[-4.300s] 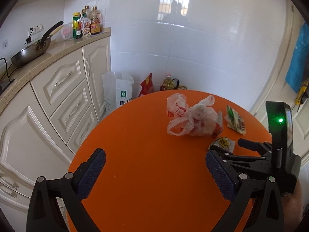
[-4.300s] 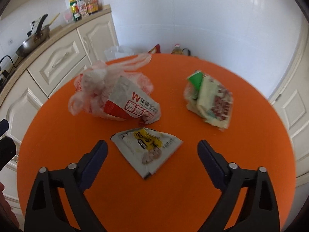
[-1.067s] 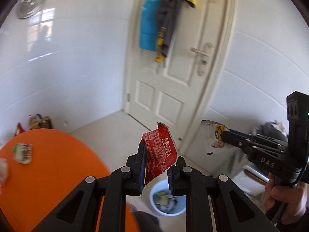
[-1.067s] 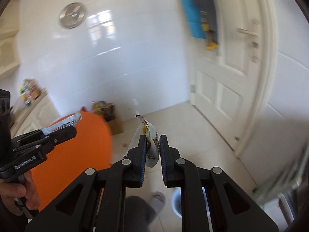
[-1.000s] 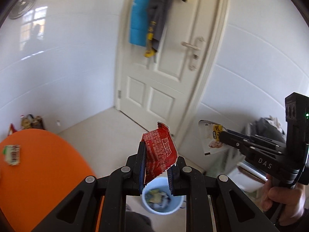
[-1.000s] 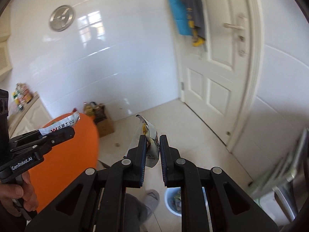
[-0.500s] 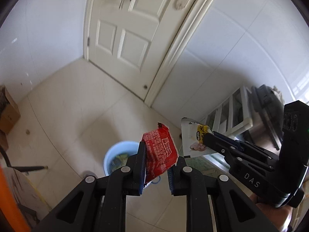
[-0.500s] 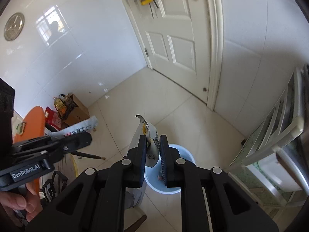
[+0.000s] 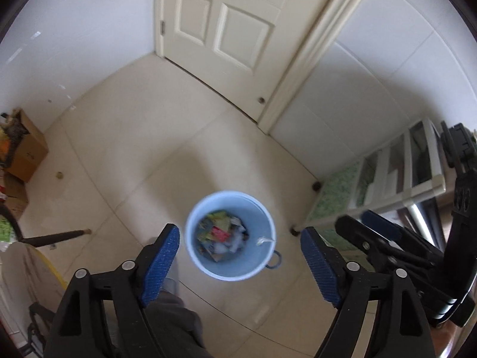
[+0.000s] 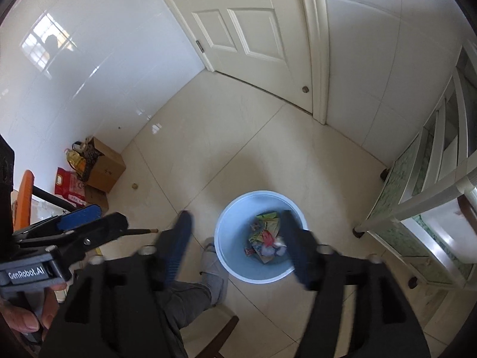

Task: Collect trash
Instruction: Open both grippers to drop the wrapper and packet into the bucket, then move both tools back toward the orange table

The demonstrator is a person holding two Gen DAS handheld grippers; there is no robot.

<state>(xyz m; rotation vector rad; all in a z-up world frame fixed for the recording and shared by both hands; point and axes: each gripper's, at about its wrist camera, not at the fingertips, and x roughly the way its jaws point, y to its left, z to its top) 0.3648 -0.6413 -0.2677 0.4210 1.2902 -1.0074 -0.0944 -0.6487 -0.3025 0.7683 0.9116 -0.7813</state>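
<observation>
pale blue round plastic bin holds crumpled glossy wrappers

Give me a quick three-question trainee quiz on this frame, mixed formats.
1. True or false: the left gripper has a wrapper between its pads.
2. What does the blue bin hold? A) water B) wrappers and scraps C) nothing
3. What stands in the corner left of the door?

Key:
1. False. Its jaws are opening with nothing between them, as on the right gripper.
2. B
3. A cardboard box.
</observation>
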